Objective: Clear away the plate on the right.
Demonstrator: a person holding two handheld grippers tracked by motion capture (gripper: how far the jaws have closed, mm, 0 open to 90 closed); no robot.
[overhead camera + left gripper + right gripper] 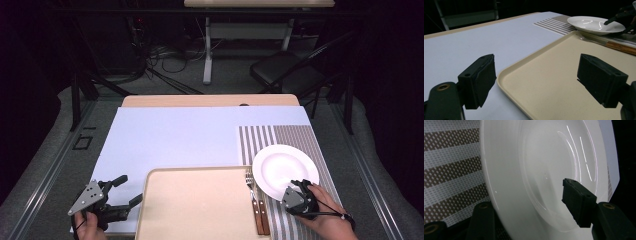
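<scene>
Between my right claw's (296, 188) two jaws sits the near rim of the white plate (285, 167), one jaw over the bowl, one beneath the rim on the striped placemat (295, 137); the jaws stand half-narrowed, straddling the rim, and I cannot tell whether the pads press yet. Close squarely on the rim; lift level. Just left lie the fork (251, 190) and tray (150, 200); my left claw (129, 190) hangs wide, empty, at the tray's far corner.

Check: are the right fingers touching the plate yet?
Cannot tell. The right gripper view shows the right gripper straddling the plate rim, one finger above, one below; no gap or contact shows plainly.
</scene>
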